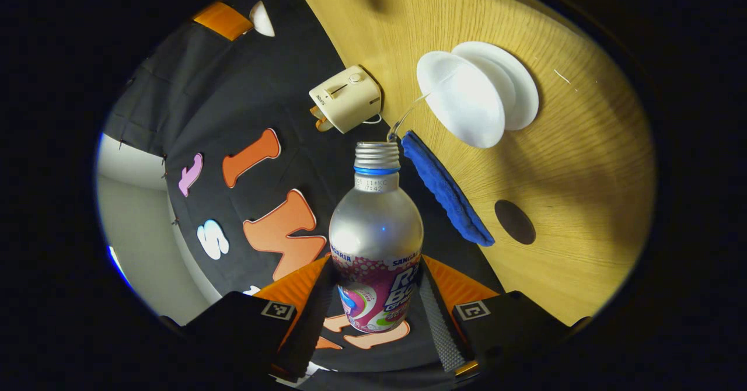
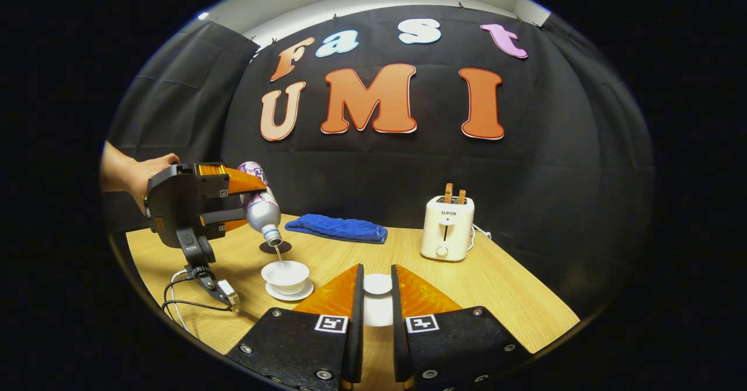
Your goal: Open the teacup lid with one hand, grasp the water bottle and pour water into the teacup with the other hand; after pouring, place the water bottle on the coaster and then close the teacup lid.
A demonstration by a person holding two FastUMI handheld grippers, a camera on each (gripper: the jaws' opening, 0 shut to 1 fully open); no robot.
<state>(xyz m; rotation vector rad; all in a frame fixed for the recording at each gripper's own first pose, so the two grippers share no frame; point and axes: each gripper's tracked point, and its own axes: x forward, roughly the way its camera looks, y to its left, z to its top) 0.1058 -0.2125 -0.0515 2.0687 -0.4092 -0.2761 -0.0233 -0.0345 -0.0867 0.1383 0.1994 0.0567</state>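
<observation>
A silver water bottle [image 1: 376, 227] with a pink label, cap off, sits between the fingers of my left gripper [image 1: 375, 265], which is shut on its body. It is tipped over the white teacup [image 1: 467, 102] on its saucer [image 1: 519, 81], and a thin stream of water [image 1: 408, 114] runs from the mouth into the cup. In the right gripper view, my right gripper [image 2: 376, 271] is shut on the white teacup lid [image 2: 377, 289], held above the table right of the teacup [image 2: 285, 274]. There the left gripper [image 2: 255, 202] tilts the bottle [image 2: 265, 213] mouth-down. A dark round coaster [image 1: 515, 222] lies on the table beside the cup.
A folded blue cloth [image 2: 338, 228] lies at the back of the wooden table [image 2: 502, 297]. A cream toaster [image 2: 447, 227] stands at the back right. A person's hand [image 2: 131, 175] holds the left gripper, and its cable [image 2: 187, 297] trails over the table's front left.
</observation>
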